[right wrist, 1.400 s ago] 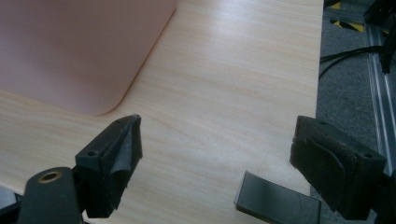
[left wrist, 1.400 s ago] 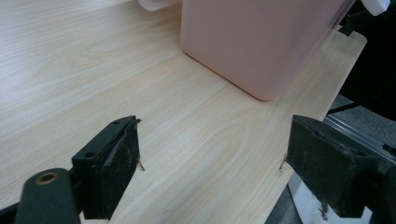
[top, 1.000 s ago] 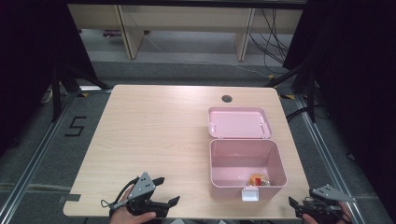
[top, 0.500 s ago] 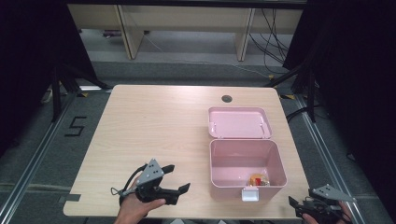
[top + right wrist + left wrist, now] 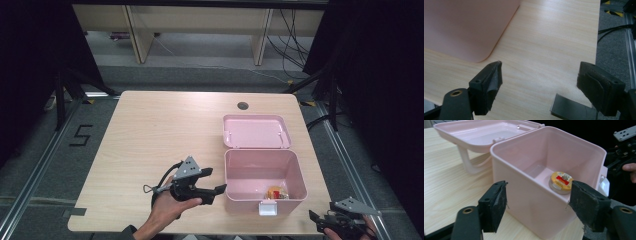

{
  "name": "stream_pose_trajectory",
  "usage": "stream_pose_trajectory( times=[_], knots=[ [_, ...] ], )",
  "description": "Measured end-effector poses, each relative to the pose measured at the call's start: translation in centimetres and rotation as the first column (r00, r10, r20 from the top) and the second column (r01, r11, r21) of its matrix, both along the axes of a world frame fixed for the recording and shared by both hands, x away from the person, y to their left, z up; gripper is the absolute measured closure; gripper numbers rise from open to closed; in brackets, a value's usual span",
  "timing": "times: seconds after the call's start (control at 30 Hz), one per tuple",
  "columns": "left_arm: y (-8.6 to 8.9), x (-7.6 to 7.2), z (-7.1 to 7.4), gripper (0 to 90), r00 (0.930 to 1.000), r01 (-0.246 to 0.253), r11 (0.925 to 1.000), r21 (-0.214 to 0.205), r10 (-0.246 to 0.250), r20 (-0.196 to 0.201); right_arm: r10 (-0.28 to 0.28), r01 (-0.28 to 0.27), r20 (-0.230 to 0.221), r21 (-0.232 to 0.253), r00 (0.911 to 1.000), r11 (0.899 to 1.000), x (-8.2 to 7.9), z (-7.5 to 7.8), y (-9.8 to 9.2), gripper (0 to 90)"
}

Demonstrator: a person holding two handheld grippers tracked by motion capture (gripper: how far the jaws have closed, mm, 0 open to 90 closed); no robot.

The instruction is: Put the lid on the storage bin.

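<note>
Pink box (image 5: 264,180) stands open on the right half of the wooden surface (image 5: 165,130), its lid (image 5: 256,131) laid flat behind it and a small round tin with a yellow and red label (image 5: 560,182) resting on its floor near the front wall. At left, we see a hand (image 5: 167,207) reaching in from the near edge, wrist angled rightward, holding the left gripper (image 5: 216,187) just beside the box's left wall, jaws spread wide and gripping nothing. From the left gripper view, we look along those jaws, which frame the box's near corner without touching it. At far right, the right gripper (image 5: 316,220) sits low at the surface's near corner, beside the box and apart from it; in its own view its jaws also stand wide over bare wood, with a piece of dark tape (image 5: 571,110) below them.
</note>
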State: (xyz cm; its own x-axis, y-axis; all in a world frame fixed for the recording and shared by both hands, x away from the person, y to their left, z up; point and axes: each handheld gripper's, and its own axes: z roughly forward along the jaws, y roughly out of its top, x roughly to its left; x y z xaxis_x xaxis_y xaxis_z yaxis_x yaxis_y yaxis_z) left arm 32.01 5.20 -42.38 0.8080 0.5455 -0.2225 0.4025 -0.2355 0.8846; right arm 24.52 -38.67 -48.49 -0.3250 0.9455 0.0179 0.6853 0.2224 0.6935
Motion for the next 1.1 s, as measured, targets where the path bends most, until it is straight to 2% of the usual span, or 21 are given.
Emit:
stream_pose_trajectory(
  times=[0.07, 0.1, 0.13, 0.2, 0.3, 0.33, 0.37, 0.4, 0.43, 0.47, 0.53, 0.57, 0.63, 0.67, 0.7, 0.8, 0.83, 0.87, 0.97, 1.07, 1.1],
  knots=[
    [-0.5, 0.1, 0.0, 32.9, 0.9999, 0.013, 0.9999, 0.000, -0.013, -0.003, 0.023, -0.023, 0.001, -0.001, 0.9997, 1.000, 0.2, 0.0, -0.2, 21.1],
    [-0.5, 0.1, 0.0, 33.4, 0.9999, 0.013, 0.9999, 0.000, -0.013, -0.003, -0.008, 0.008, -0.009, 0.036, 0.9999, 0.999, 0.2, -0.1, 0.0, 21.1],
    [-1.1, 0.1, 0.0, 34.5, 0.9998, 0.020, 0.9995, 0.024, -0.020, -0.003, 0.017, -0.016, -0.021, 0.042, 0.9996, 0.999, 0.3, 0.0, -0.2, 21.1],
    [-1.4, 0.2, -0.1, 36.3, 0.9993, 0.036, 0.9990, 0.026, -0.036, -0.001, -0.004, 0.005, -0.014, 0.044, 0.9999, 0.999, 0.3, 0.1, 0.0, 21.4],
    [-1.7, 0.3, -0.2, 37.1, 0.9995, 0.030, 0.9990, 0.034, -0.030, -0.004, 0.010, -0.010, -0.006, -0.001, 0.9999, 1.000, 0.5, 0.3, -0.3, 21.5],
    [-1.8, 0.3, -0.2, 37.1, 0.9996, 0.028, 0.9991, 0.032, -0.028, -0.002, -0.007, 0.007, -0.013, 0.044, 0.9999, 0.999, 0.5, 0.1, 0.0, 21.6],
    [-1.8, 0.3, -0.2, 37.3, 0.9994, 0.034, 0.9985, 0.042, -0.034, -0.001, 0.023, -0.022, -0.025, 0.036, 0.9994, 0.999, 0.7, 0.2, -0.2, 22.0],
    [-2.0, 0.4, -0.3, 38.7, 0.9993, 0.038, 0.9984, 0.043, -0.038, 0.000, 0.013, -0.014, 0.018, 0.021, 0.9997, 1.000, 0.7, 0.0, -0.1, 23.3],
    [-2.0, 0.4, -0.3, 39.5, 0.9993, 0.038, 0.9984, 0.043, -0.038, 0.000, 0.013, -0.014, 0.018, 0.021, 0.9997, 1.000, 0.7, 0.0, -0.1, 23.3],
    [-2.1, 0.4, -0.4, 39.5, 0.9994, 0.034, 0.9978, 0.057, -0.033, -0.004, 0.006, -0.006, 0.004, -0.018, 1.0000, 1.000, 0.7, 0.5, -0.3, 23.0],
    [-2.1, 0.5, -0.4, 40.0, 0.9990, 0.045, 0.9975, 0.054, -0.045, -0.003, 0.017, -0.017, 0.021, -0.030, 0.9996, 0.999, 0.9, 0.4, -0.4, 23.0],
    [-2.1, 0.5, -0.4, 40.1, 0.9991, 0.043, 0.9975, 0.056, -0.043, -0.001, 0.010, -0.010, -0.005, -0.006, 0.9999, 1.000, 0.8, 0.4, -0.2, 23.0],
    [-2.2, 0.5, -0.4, 40.3, 0.9993, 0.037, 0.9975, 0.061, -0.037, 0.004, 0.003, -0.003, 0.004, -0.022, 1.0000, 1.000, 0.9, 0.4, -0.3, 23.0],
    [-2.1, 0.5, -0.4, 40.7, 0.9993, 0.037, 0.9975, 0.060, -0.037, 0.003, -0.009, 0.009, -0.015, 0.007, 0.9998, 1.000, 0.8, 0.3, -0.1, 23.0],
    [-2.1, 0.5, -0.5, 41.2, 0.9992, 0.039, 0.9974, 0.061, -0.039, 0.003, 0.011, -0.011, 0.001, -0.029, 0.9999, 1.000, 0.9, 0.4, -0.4, 23.0],
    [-2.2, 0.5, -0.6, 42.0, 0.9994, 0.033, 0.9975, 0.063, -0.033, 0.008, -0.015, 0.015, -0.019, 0.011, 0.9997, 1.000, 0.9, 0.3, 0.0, 23.0],
    [-2.2, 0.5, -0.6, 42.5, 0.9994, 0.033, 0.9975, 0.063, -0.033, 0.008, -0.015, 0.015, -0.019, 0.011, 0.9997, 1.000, 0.9, 0.3, 0.0, 23.0],
    [-2.3, 0.4, -0.6, 43.3, 0.9992, 0.037, 0.9973, 0.062, -0.038, 0.010, 0.004, -0.005, -0.010, -0.027, 0.9999, 1.000, 1.0, 0.4, -0.2, 23.1],
    [-2.5, 0.4, -0.7, 44.1, 0.9994, 0.027, 0.9980, 0.058, -0.028, 0.019, 0.010, -0.010, -0.002, -0.030, 1.0000, 1.000, 1.3, 0.3, -0.4, 23.1],
    [-2.5, 0.2, -0.7, 44.3, 0.9994, 0.014, 0.9974, 0.071, -0.016, 0.032, -0.010, 0.010, -0.027, 0.008, 0.9996, 1.000, 1.4, 0.3, -0.2, 23.1],
    [-2.6, 0.1, -0.8, 44.6, 0.9991, 0.008, 0.9979, 0.065, -0.011, 0.040, 0.016, -0.016, -0.008, -0.004, 0.9998, 1.000, 1.6, 0.2, -0.4, 23.5]
  ],
)
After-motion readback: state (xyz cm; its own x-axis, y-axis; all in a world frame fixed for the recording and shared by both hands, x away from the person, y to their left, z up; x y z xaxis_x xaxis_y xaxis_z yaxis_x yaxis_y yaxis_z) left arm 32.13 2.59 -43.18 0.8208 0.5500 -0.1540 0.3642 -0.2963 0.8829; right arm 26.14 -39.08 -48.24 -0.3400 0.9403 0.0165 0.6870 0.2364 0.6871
